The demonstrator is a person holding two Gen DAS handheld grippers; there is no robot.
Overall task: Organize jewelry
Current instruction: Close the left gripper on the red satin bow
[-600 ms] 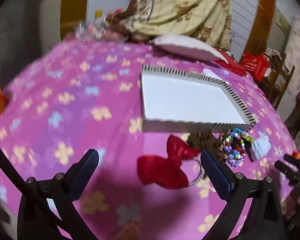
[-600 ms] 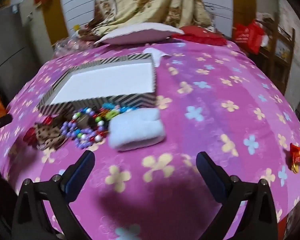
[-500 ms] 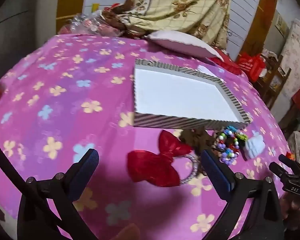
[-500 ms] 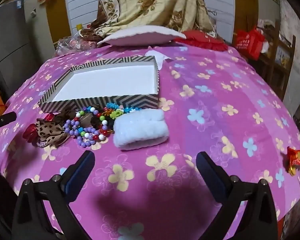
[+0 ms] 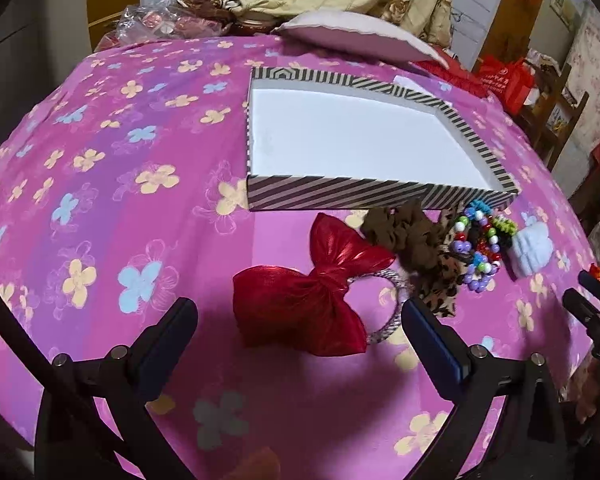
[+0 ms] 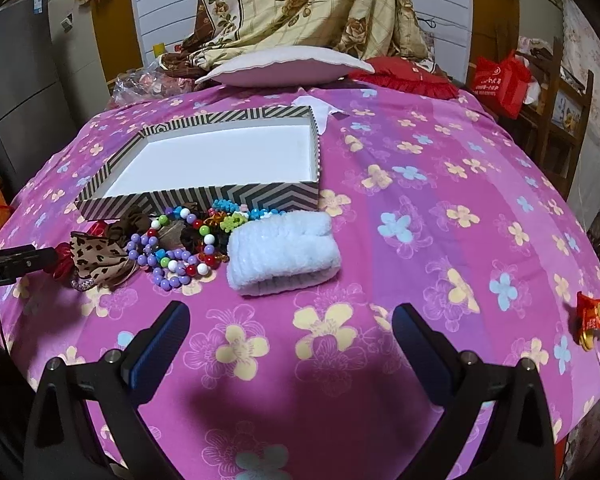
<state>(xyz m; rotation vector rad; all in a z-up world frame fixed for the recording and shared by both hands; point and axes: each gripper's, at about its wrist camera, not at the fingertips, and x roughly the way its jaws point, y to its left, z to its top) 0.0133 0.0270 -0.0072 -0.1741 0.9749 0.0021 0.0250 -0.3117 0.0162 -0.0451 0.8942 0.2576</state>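
Observation:
A striped box (image 5: 340, 196) with a white inside sits on the pink flowered cloth; it also shows in the right wrist view (image 6: 204, 200). In front of it lie a red bow on a sparkly band (image 5: 316, 292), a brown scrunchie (image 5: 404, 232), a leopard scrunchie (image 6: 96, 260), bead bracelets (image 6: 176, 252) and a white fluffy band (image 6: 280, 252). My left gripper (image 5: 298, 320) is open, with the red bow between its fingers. My right gripper (image 6: 290, 326) is open and empty, just short of the white fluffy band.
A white pillow (image 6: 284, 66) and a folded quilt (image 6: 312, 4) lie at the far end. A red candy packet (image 6: 594, 316) lies near the right edge. A wooden chair with a red bag (image 6: 500, 80) stands to the right.
Both grippers have moved forward and lower toward the pile of items. The red bow now lies between my left fingers. Nothing has been picked up.

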